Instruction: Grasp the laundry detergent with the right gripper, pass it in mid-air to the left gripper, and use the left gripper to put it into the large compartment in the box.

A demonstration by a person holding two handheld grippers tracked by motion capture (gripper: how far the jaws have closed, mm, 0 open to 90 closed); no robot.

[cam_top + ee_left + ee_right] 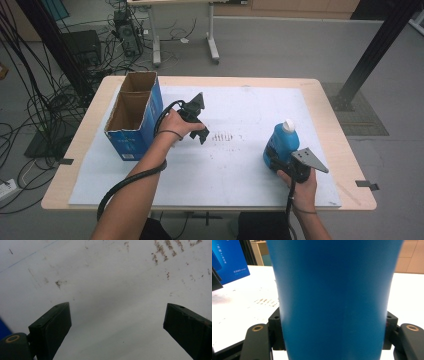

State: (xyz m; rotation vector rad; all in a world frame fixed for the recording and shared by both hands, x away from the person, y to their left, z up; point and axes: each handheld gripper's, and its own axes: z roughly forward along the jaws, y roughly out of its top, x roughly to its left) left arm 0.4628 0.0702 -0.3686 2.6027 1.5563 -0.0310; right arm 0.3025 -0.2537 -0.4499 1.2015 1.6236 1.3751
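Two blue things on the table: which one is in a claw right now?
The blue plastic bottle with the white cap, gripped by the right claw; the open blue cardboard box stands untouched beside the open left claw.

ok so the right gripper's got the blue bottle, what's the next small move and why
Probably lift the blue bottle straight up a little. The right gripper is clamped on its lower body, both jaws against its sides, and it stands upright on the white mat. The open cardboard box sits far across the mat, with the left gripper open and empty between them.
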